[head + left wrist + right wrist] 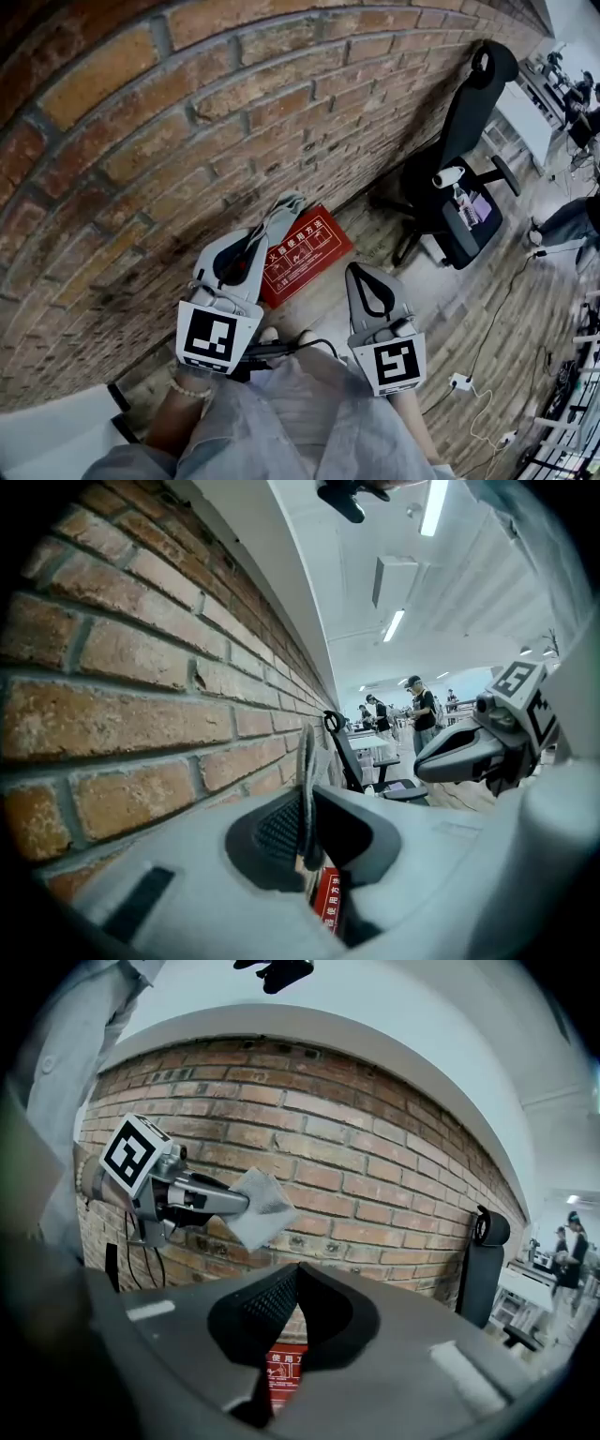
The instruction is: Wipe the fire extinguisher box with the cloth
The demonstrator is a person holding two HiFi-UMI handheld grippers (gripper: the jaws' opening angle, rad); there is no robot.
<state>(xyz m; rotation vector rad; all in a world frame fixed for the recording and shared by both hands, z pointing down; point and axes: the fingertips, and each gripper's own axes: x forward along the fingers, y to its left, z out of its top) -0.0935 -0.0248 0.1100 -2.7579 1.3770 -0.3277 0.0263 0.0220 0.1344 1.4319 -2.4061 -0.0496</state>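
Observation:
A red fire extinguisher box (305,251) with white print lies low against the brick wall (141,141). My left gripper (251,246) hangs just above and left of it, shut on a grey cloth (284,210) that sticks out toward the wall. In the left gripper view the cloth (307,780) stands edge-on between the closed jaws, with the box (328,902) below. My right gripper (363,274) is shut with nothing in it, to the right of the box. In the right gripper view the box (284,1372) shows under the jaws and the cloth (258,1206) hangs from the left gripper (220,1202).
A black office chair (459,178) stands to the right of the box, near the wall. A white power strip (459,382) and cables lie on the wooden floor at the right. People stand far off in the room (417,710).

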